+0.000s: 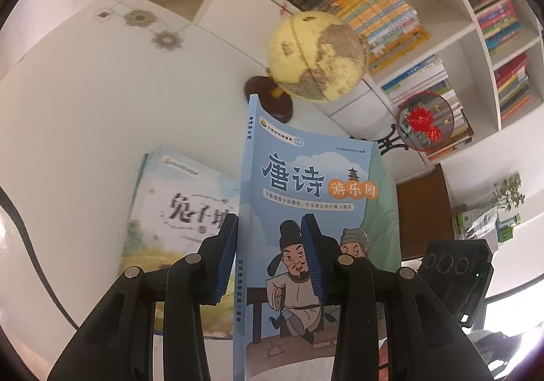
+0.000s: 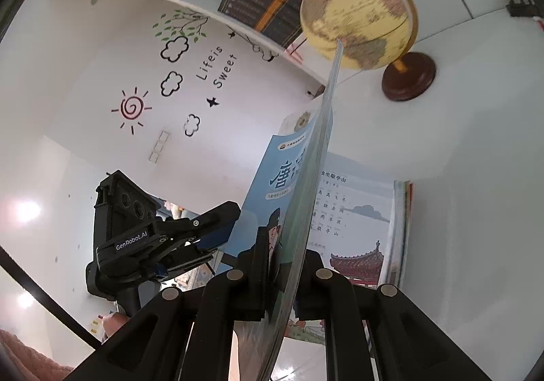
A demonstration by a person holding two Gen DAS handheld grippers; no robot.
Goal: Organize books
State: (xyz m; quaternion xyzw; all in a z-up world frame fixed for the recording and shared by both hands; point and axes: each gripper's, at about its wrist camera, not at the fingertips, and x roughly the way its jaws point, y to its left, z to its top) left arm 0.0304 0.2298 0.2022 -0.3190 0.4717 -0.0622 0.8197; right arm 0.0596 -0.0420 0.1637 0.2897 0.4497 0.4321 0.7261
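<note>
A light-blue paperback (image 1: 306, 183) with a cartoon man on its cover stands upright above the white table (image 1: 85, 109). My left gripper (image 1: 270, 224) is shut on its spine side, one blue pad on each face. In the right wrist view the same book (image 2: 289, 170) is seen edge-on. My right gripper (image 2: 287, 251) is shut on that edge, and the left gripper (image 2: 224, 234) holds the far side. A second book with a rabbit title (image 1: 180, 211) lies flat behind. A printed verse page (image 2: 357, 211) shows right of the edge; I cannot tell which book it belongs to.
A yellow globe (image 1: 316, 54) on a dark round base stands close behind the held book, also in the right wrist view (image 2: 357, 13). White shelves (image 1: 469, 30) packed with books fill the back right. A round fan with a red flower (image 1: 425, 120) stands before them.
</note>
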